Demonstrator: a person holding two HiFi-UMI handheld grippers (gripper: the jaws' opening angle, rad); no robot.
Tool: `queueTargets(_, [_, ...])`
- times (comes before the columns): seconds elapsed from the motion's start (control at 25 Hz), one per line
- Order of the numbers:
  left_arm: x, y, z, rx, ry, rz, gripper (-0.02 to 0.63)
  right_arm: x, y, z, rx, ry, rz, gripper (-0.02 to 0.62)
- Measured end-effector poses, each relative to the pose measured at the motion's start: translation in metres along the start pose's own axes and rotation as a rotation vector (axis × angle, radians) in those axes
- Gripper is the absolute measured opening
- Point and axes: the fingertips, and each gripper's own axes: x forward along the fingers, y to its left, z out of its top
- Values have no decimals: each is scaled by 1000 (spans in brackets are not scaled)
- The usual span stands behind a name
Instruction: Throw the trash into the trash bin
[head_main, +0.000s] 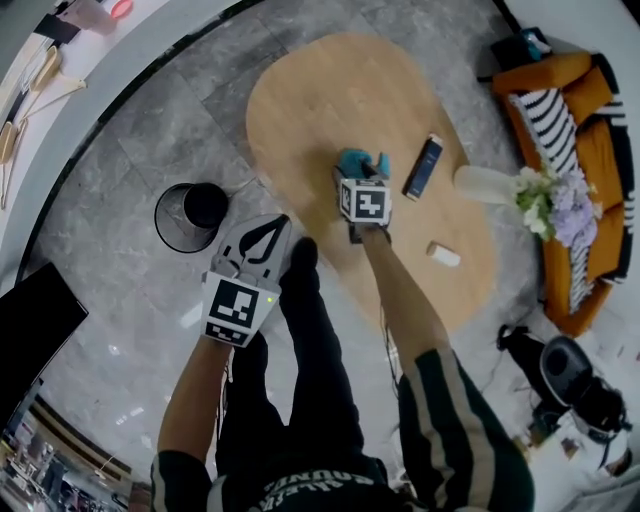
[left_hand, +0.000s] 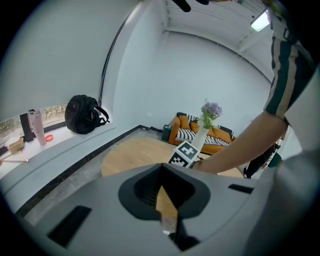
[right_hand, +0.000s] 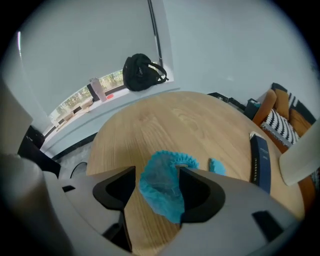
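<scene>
Right tongs (right_hand: 156, 172) spread wide, blue cap (right_hand: 162, 192) between them, lying mid counter (right_hand: 165, 125). Left tongs (left_hand: 161, 169) pinched together, holding nothing, off counter's edge, near bin (head_main: 190, 215).

Bright, even light all round; a ceiling lamp (left_hand: 260, 21) glared overhead, fisheye corners went black, nearest foreground was soft.
</scene>
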Motion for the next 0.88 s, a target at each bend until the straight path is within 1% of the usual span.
queueTargets(0.04, [-2,1,-3,-3,2,4,1,0,0,-2,-15,17,-10,270])
queueTargets(0.08, [-5,2,-6,-7,4,8,1,-1,0,-4,-30,32,-18,244])
queueTargets(0.16, [-9,3,-10,-13,5,14,1,-3,5,-8,-46,48,-23,99])
queueTargets(0.2, [-11,4,-11,-17,3,17,1,-5,10,-9,-45,54,-14,67])
queueTargets(0.28, [-16,6,-11,-24,-4,26,1,-11,17,-8,-56,49,-6,41])
queueTargets(0.4, [-25,10,-13,-37,-16,44,0,-20,27,2,-100,7,-6,23])
queueTargets(0.56, [-41,17,-22,-58,-27,79,1,-31,56,17,-156,-49,33,17])
queueTargets(0.76, [-73,41,-38,-104,-43,155,2,-38,111,37,-220,-99,100,17])
queueTargets(0.88, [-99,62,-52,-145,-51,222,1,-41,152,49,-303,-127,145,15])
